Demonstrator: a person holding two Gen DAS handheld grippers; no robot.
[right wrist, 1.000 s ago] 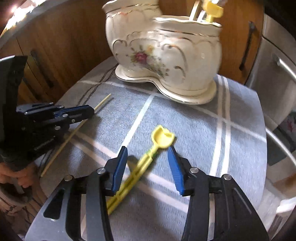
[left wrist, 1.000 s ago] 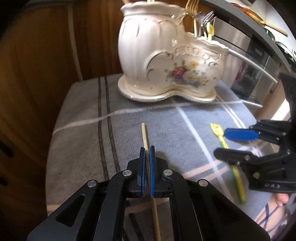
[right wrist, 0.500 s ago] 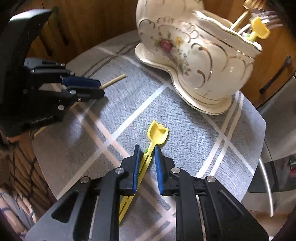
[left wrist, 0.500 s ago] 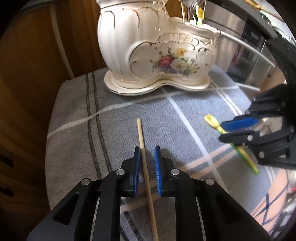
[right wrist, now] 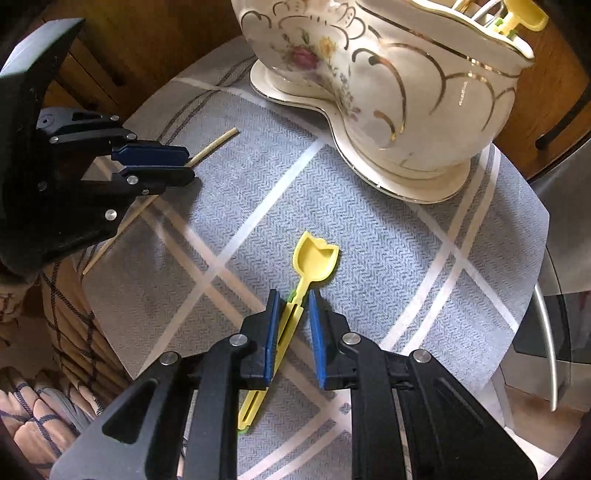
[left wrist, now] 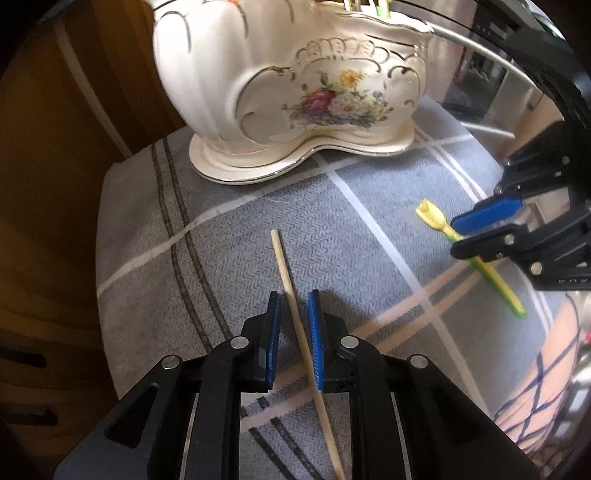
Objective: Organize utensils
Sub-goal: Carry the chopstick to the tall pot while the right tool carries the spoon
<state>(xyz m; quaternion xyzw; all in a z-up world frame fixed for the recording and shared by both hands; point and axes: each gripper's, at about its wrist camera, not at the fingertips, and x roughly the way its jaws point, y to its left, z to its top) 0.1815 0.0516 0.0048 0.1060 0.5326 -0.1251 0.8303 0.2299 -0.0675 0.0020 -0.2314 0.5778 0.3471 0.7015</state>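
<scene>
On a grey striped cloth [left wrist: 240, 240] beside a white ceramic holder [left wrist: 295, 92] painted with flowers and gold scrolls, two hand-held grippers work side by side. The left gripper [left wrist: 293, 295] points down over a wooden chopstick [left wrist: 286, 273]. Its blue pads have just been opening and now stand slightly apart, the stick lying between them and slanting toward the right-hand pad. The right gripper [right wrist: 291, 293] has just been closing around the handle of a yellow spoon [right wrist: 316, 258]. A narrow gap remains, and the handle rests against one pad only, with its bowl on the cloth ahead. Another yellow utensil [right wrist: 524, 16] stands in the holder. White lettering on the gripper bodies is too small to read.
</scene>
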